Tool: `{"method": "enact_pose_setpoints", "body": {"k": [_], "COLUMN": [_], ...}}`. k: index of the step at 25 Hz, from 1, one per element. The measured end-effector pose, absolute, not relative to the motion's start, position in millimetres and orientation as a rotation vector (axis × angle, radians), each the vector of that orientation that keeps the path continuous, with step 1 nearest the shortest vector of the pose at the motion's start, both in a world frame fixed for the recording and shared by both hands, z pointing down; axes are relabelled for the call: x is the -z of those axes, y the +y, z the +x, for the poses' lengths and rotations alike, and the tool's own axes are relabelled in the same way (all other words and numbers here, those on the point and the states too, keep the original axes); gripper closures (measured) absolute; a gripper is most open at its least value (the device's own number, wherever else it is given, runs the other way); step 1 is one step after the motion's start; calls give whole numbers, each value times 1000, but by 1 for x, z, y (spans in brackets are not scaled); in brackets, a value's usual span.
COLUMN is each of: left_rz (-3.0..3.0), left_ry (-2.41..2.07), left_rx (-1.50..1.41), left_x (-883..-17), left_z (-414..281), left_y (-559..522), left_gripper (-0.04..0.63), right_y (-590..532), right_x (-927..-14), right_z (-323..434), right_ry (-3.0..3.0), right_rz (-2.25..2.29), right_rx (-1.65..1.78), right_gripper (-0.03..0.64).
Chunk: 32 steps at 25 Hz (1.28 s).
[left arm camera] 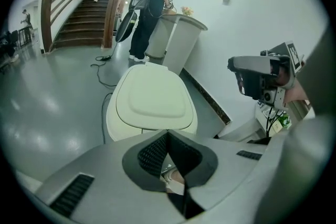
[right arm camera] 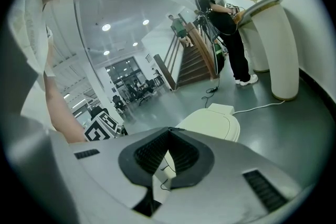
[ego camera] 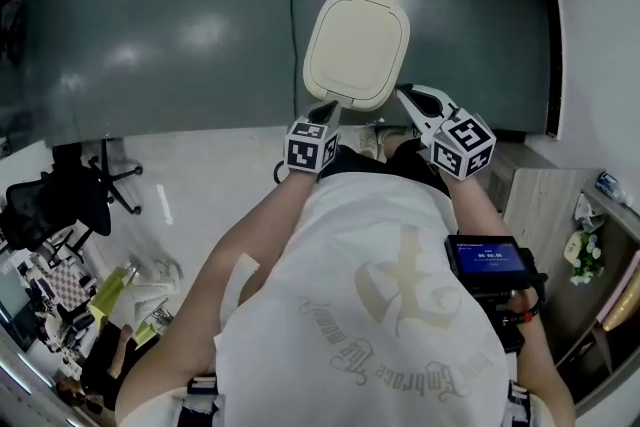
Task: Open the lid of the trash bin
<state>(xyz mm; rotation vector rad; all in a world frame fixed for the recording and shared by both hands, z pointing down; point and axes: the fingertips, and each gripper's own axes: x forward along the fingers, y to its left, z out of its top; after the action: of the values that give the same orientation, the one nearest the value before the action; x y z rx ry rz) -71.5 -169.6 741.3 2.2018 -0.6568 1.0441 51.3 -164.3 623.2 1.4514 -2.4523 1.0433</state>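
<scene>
The trash bin lid (ego camera: 357, 45) lies shut. The left gripper (ego camera: 325, 108) and right gripper (ego camera: 405, 95) hover at its near edge — fingers (left arm camera: 153, 153) together, empty — likely poised to lift it.

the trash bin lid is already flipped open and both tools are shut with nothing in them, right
Not quite. The trash bin lid is closed, lying flat on the bin, as the head view shows. The rest holds: the left tool and the right tool are both shut with nothing in them.
</scene>
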Motion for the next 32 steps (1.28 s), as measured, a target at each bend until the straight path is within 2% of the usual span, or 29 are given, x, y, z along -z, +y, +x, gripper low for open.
{"method": "enact_pose_setpoints", "body": {"k": [18,32], "left_rz": [2129,2084], "left_ry": [-739,-796], "left_rx": [-1135,-1039], "left_x": [-762,-767], "left_z": [-88,-95], "left_y": [-172,-177], "left_gripper": [581,580], "right_y": [-158,-151], "right_x": [-629,-638], "right_z": [43,41], "right_ry": [-2435,-2413], "right_rz": [1402,1383], "right_rx": [-1071,-1085], "right_gripper": [612,612]}}
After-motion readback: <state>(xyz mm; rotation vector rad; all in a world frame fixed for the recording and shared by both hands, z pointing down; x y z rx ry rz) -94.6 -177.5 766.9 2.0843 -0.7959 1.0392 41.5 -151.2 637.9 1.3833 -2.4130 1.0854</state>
